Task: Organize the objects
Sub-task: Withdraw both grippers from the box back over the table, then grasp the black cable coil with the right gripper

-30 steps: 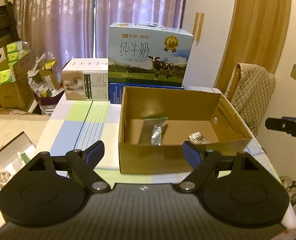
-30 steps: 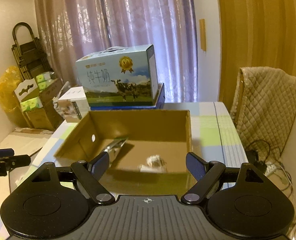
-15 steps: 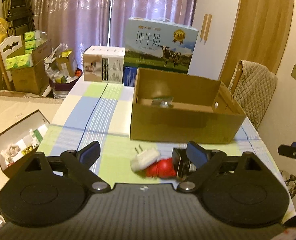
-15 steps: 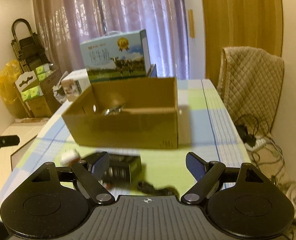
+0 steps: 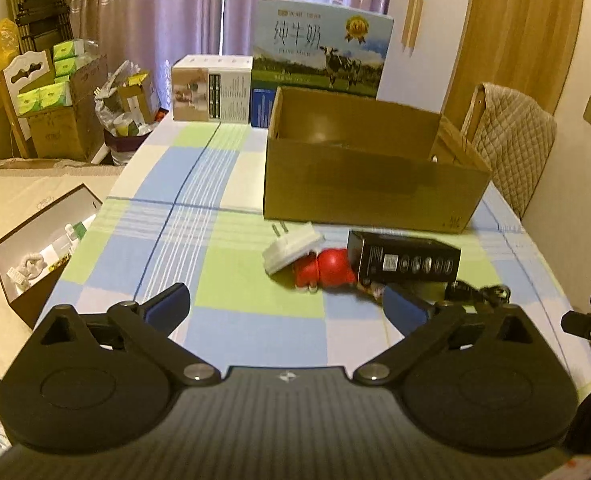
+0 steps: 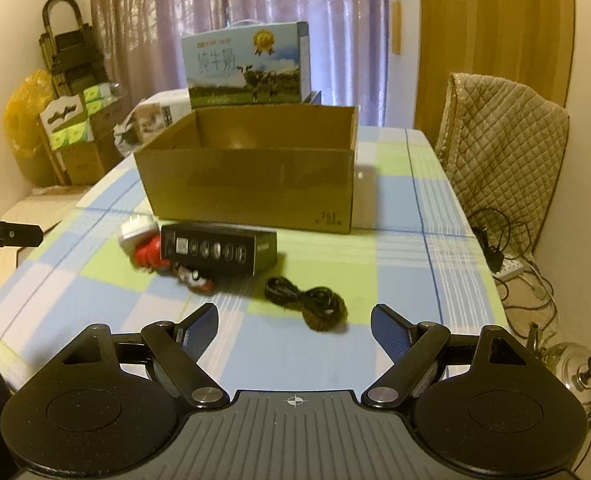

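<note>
Though blurred, cardboard box (image 6: 247,184) looks rectangular

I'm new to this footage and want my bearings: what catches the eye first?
An open cardboard box stands mid-table on the checked cloth, a blue milk carton behind it. In front lie a black box, a white plug on a red toy, and a coiled black cable.

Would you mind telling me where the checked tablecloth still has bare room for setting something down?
Free: the wide stretch left of the brown cardboard box and white plug adapter, and the strip right of the coiled black cable. Crowded: directly before the cardboard box, where adapter, red toy, black rectangular carton and cable cluster. The checked tablecloth is otherwise open.
</note>
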`<state>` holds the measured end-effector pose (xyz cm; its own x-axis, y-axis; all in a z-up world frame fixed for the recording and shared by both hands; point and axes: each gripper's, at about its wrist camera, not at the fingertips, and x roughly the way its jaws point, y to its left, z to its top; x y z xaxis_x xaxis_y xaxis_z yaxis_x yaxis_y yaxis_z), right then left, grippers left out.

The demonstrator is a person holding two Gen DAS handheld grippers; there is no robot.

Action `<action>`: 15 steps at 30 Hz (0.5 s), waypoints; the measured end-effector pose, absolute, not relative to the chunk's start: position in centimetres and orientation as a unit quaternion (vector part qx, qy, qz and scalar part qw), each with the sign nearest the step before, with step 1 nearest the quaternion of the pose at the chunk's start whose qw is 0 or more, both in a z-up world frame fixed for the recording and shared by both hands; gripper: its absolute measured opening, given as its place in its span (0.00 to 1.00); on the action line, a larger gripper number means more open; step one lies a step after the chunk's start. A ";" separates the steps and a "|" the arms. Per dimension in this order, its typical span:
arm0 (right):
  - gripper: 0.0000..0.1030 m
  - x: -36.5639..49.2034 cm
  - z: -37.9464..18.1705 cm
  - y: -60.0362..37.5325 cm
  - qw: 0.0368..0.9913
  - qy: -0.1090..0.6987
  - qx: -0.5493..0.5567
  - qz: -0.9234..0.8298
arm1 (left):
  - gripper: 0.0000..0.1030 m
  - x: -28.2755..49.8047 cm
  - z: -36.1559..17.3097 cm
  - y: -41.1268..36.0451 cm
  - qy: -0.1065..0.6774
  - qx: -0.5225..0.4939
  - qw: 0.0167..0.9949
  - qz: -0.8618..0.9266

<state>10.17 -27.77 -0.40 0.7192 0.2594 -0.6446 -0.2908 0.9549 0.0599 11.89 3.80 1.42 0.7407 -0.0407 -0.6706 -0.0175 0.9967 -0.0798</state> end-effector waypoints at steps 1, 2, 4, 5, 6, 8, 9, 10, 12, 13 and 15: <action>0.79 10.1 -0.6 -27.7 0.926 0.345 -0.025 0.148 | 0.98 11.8 1.2 3.7 0.363 -0.041 0.931 -0.007; 0.79 10.2 -0.7 -27.8 0.926 0.347 -0.026 0.149 | 0.98 11.7 0.9 3.6 0.365 -0.040 0.930 -0.008; 0.79 10.2 -1.0 -28.0 0.925 0.349 -0.020 0.148 | 0.98 11.6 0.5 3.4 0.368 -0.038 0.929 -0.012; 0.79 10.3 -1.2 -28.1 0.925 0.350 -0.018 0.147 | 0.98 11.5 0.3 3.2 0.370 -0.036 0.928 -0.013; 0.79 10.5 -1.3 -28.1 0.925 0.352 -0.017 0.144 | 0.98 11.5 0.1 3.0 0.371 -0.034 0.928 -0.016; 0.79 10.8 -1.6 -28.2 0.924 0.356 -0.015 0.141 | 0.98 11.5 -0.2 2.7 0.374 -0.034 0.927 -0.020; 0.79 10.9 -1.8 -28.3 0.923 0.358 -0.014 0.139 | 0.98 11.6 -0.4 2.6 0.376 -0.033 0.926 -0.021; 0.79 11.0 -1.8 -28.4 0.923 0.360 -0.014 0.139 | 0.98 11.7 -0.6 2.5 0.377 -0.033 0.925 -0.021; 0.78 11.3 -2.0 -28.5 0.922 0.361 -0.014 0.139 | 0.98 11.9 -0.9 2.3 0.381 -0.033 0.924 -0.023; 0.78 11.4 -2.1 -28.5 0.922 0.362 -0.014 0.140 | 0.98 12.1 -0.9 2.3 0.382 -0.034 0.923 -0.023; 0.78 11.9 -2.2 -28.5 0.920 0.364 -0.018 0.142 | 0.98 12.4 -1.2 2.2 0.384 -0.032 0.923 -0.024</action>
